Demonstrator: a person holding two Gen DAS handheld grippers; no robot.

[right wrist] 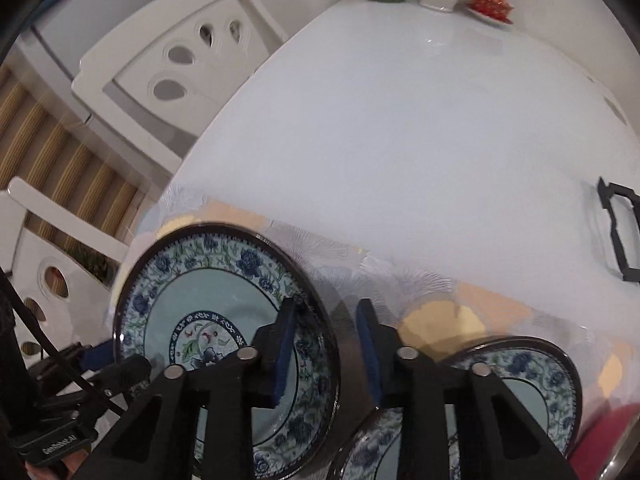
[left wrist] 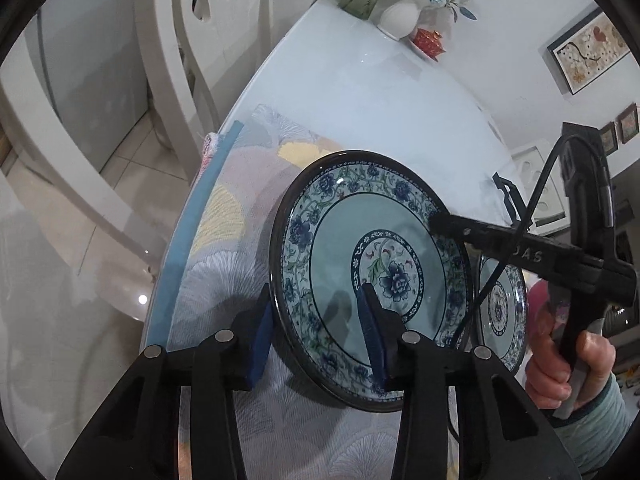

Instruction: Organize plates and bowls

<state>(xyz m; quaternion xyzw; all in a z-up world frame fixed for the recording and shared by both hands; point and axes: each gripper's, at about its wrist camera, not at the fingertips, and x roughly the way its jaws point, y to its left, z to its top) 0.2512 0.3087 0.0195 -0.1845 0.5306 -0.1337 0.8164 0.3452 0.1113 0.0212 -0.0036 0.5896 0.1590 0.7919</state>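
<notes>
Clearly, the nearest thing is the left gripper (left wrist: 316, 340), whose blue pads straddle the near rim of a blue-and-white floral plate (left wrist: 372, 276): one pad outside the dark edge, the other over the pale blue well. Whether the pads press on the rim yet I cannot tell. The plate lies on a patterned cloth (left wrist: 224, 216) spread over the near end of the white table (left wrist: 360, 92).

On the opposite rim the right gripper (right wrist: 326, 350) straddles the same plate (right wrist: 224, 332), one pad over the floral band and one outside the edge, with a visible gap; it does not look clamped.

Judging by its gloss, the plate is glazed ceramic: stiff, fairly heavy, slick and easily chipped. The raised rim is the sensible hold, with the two grippers facing each other so it lifts level and cannot swing.

Just beyond, a second matching plate (right wrist: 524, 396) lies beside the first, and a third (right wrist: 372, 444) shows below the right gripper. Far off stand a white vase (left wrist: 400, 18) and a red dish (left wrist: 430, 42).
</notes>
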